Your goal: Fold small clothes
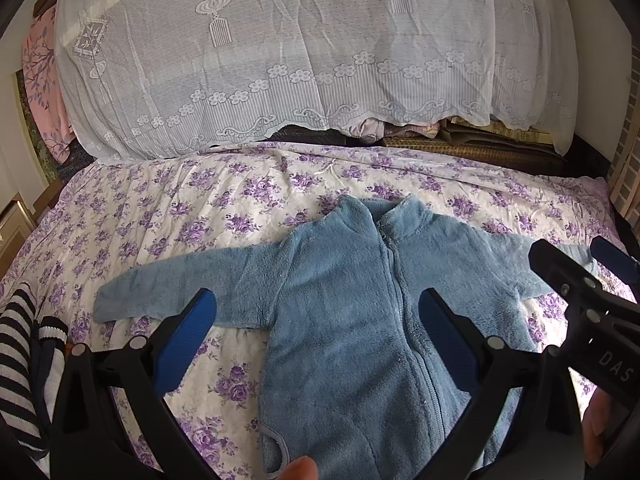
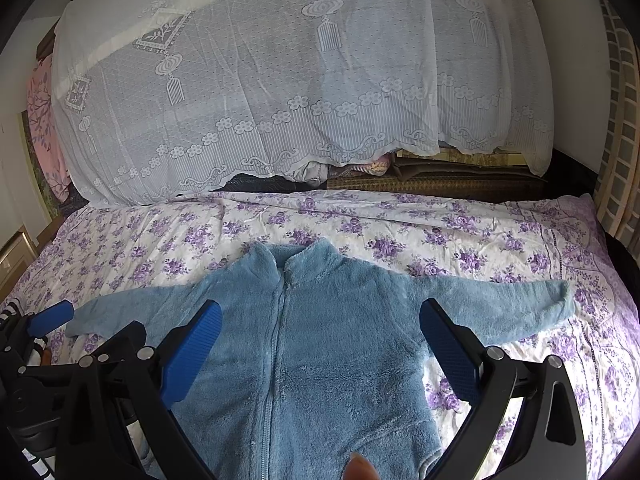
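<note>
A: Any legible text?
B: "DAS" on the right gripper body, seen from the left wrist.
A: Jaw state?
B: Left gripper and right gripper both spread wide, holding nothing, above the blue fleece zip jacket, spread flat mid-bedspread, sleeves out.

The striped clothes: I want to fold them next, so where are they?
In the left wrist view, the striped clothes lie at the far left edge on the floral bedsheet, left of the blue fleece jacket.
</note>
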Motion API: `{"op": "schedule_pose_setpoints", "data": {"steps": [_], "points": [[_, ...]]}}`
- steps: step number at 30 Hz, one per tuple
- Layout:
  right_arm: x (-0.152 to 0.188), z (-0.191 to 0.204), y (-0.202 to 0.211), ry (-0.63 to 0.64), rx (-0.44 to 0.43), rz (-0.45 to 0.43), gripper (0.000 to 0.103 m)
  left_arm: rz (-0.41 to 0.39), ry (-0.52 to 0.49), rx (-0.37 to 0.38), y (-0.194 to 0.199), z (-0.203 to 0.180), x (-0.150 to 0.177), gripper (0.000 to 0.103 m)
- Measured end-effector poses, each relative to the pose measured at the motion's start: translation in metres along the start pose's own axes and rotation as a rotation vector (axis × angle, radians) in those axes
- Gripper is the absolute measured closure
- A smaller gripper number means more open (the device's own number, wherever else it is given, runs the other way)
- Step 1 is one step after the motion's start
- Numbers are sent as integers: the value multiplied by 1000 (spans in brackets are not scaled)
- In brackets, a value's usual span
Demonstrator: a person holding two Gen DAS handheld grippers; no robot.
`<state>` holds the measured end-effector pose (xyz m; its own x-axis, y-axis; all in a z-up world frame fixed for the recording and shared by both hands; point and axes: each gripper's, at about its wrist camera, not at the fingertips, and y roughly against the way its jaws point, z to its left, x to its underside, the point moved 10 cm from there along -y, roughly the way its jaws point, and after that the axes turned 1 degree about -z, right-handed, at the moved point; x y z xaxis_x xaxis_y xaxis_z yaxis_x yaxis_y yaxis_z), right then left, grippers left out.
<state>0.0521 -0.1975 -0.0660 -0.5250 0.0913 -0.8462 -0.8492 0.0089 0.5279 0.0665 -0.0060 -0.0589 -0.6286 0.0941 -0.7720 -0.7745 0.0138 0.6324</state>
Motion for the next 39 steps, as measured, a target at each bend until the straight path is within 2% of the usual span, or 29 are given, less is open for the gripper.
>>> {"op": "schedule_pose_setpoints", "data": {"steps": [39], "points": [[-1,0,1,1,5,-4,4,3,3,2,1,-2,0,5]]}}
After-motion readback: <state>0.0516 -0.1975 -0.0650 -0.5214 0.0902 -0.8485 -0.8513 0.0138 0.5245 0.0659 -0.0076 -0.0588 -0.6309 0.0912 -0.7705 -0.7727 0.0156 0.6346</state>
